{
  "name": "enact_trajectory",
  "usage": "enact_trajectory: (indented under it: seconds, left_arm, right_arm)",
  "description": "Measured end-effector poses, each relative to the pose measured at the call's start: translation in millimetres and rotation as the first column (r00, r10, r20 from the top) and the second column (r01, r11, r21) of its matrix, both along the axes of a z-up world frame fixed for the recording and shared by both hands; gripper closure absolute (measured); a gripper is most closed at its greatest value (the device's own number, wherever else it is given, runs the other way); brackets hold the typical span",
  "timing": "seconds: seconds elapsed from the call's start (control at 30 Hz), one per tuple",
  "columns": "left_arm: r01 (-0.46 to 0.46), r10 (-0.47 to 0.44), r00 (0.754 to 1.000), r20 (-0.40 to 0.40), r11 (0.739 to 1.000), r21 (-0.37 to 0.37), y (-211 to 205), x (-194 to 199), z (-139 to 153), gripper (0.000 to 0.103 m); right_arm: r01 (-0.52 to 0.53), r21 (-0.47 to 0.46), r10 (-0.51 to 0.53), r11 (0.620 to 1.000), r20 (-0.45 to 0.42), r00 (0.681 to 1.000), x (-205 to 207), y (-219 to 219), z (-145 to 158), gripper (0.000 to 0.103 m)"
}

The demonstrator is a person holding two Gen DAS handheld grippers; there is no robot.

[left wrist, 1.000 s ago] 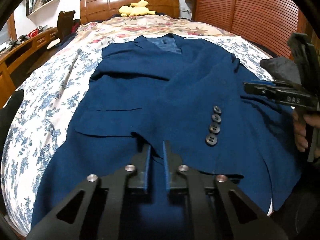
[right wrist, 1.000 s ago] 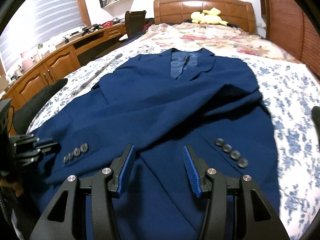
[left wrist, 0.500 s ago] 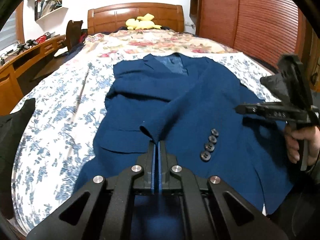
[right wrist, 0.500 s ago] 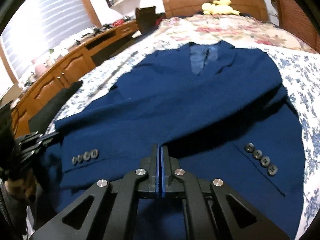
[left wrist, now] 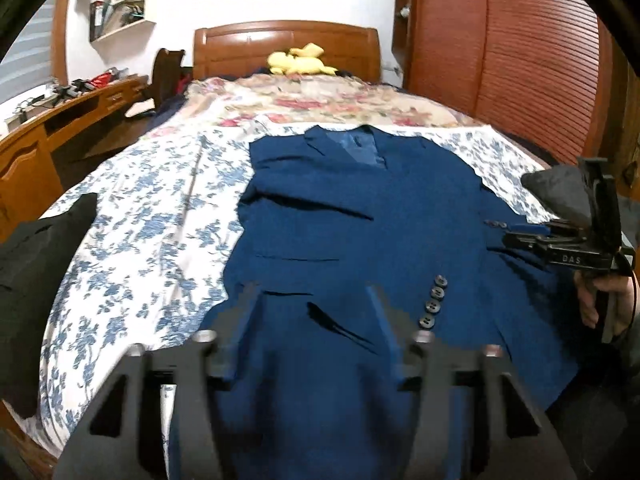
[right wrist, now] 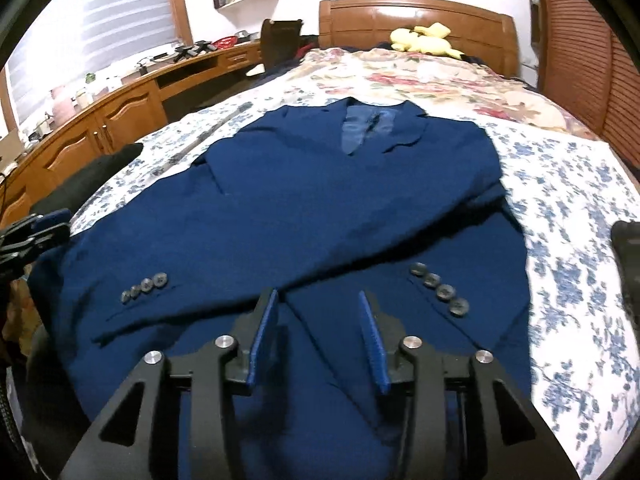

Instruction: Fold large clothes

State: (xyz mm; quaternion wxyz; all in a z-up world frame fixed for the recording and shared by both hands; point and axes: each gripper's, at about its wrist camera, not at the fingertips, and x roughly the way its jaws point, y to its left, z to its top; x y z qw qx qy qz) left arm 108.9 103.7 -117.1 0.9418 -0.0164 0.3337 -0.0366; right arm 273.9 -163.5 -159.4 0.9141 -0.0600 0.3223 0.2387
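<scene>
A navy blue suit jacket (left wrist: 360,216) lies face up on the bed, collar toward the headboard, both sleeves folded across its front; it also shows in the right wrist view (right wrist: 320,208). My left gripper (left wrist: 316,308) is open and empty just above the jacket's lower front, beside a sleeve cuff with buttons (left wrist: 434,300). My right gripper (right wrist: 318,308) is open and empty above the crossed sleeves near the hem. The right gripper also shows at the right edge of the left wrist view (left wrist: 520,234).
The bed has a blue floral sheet (left wrist: 152,240) and a flowered quilt (right wrist: 420,76) by the wooden headboard (left wrist: 286,46), with a yellow plush toy (right wrist: 424,40). A dark garment (left wrist: 36,248) lies at the bed's left edge. A wooden desk (right wrist: 100,120) runs along the left.
Both grippers were shut on jacket fabric half a second ago; now both have opened and let it go, and the fabric lies flat.
</scene>
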Motion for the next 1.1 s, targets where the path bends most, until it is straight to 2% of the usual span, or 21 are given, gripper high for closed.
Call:
enact_trajectory:
  seconds: [0.03,0.07,0.23,0.4,0.87,1.1]
  left_arm:
    - [-0.011,0.011,1.000,0.001,1.000,-0.002,3.4,-1.8,-0.4,0.026]
    - [-0.016,0.016,1.000,0.002,1.000,-0.003,5.3,-3.1,-0.4,0.025]
    - [-0.047,0.047,0.999,-0.008,0.999,0.011,13.2,-7.3,-5.1,0.025]
    - [-0.074,0.074,0.997,-0.017,0.997,0.008,19.4,-11.6,-10.0,0.025]
    - [-0.092,0.092,0.995,-0.035,0.996,-0.004,39.6,-27.9,-17.0,0.025]
    - [-0.090,0.090,0.994,-0.054,0.996,-0.002,57.1,-43.3,-23.3,0.025]
  right_arm:
    - [0.008,-0.001,-0.008,1.000,0.004,1.000,-0.4,-3.4,0.6,0.058]
    - [0.016,0.000,-0.016,1.000,0.006,1.000,-2.0,-8.2,0.8,0.058]
    - [0.056,-0.029,-0.056,0.998,0.000,0.998,-20.5,-14.6,0.2,0.058]
    - [0.067,-0.058,-0.069,0.996,-0.035,0.997,-19.4,-9.8,-7.1,0.058]
    - [0.047,-0.083,-0.051,0.995,-0.056,0.997,-12.4,-6.4,-10.2,0.058]
    - [0.062,-0.092,-0.066,0.994,-0.038,0.997,-55.5,-44.7,0.3,0.058]
